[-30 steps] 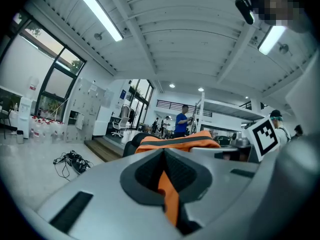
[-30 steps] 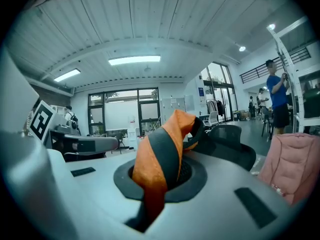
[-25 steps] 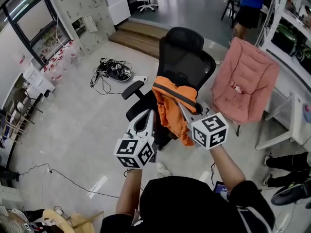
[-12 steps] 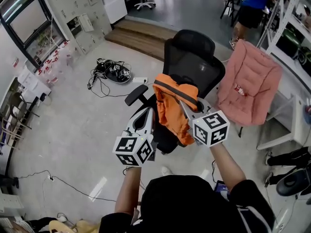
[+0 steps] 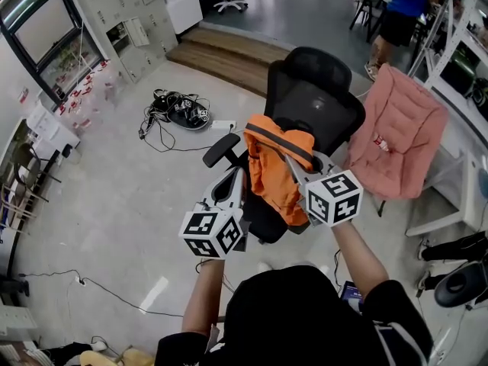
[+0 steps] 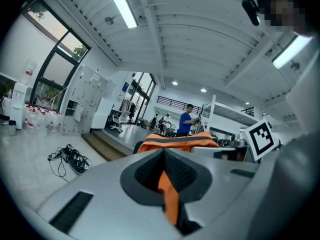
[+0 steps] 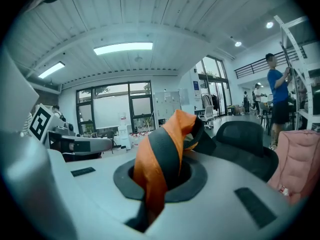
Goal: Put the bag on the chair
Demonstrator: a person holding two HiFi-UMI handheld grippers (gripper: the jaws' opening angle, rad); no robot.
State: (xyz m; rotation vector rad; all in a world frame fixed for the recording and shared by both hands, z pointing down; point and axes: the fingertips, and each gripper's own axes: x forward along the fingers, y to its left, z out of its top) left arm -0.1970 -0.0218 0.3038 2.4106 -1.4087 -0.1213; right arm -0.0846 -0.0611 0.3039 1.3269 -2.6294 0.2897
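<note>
A soft, limp orange bag (image 5: 276, 175) hangs between the left gripper (image 5: 235, 180) and right gripper (image 5: 296, 166), each pinched shut on its top strap, the sensible hold, with the black chair (image 5: 319, 101) just ahead; it is probably light

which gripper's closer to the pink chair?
Right. The right gripper grips the orange bag on the side toward the pink chair; the left gripper holds the bag's far side.
</note>
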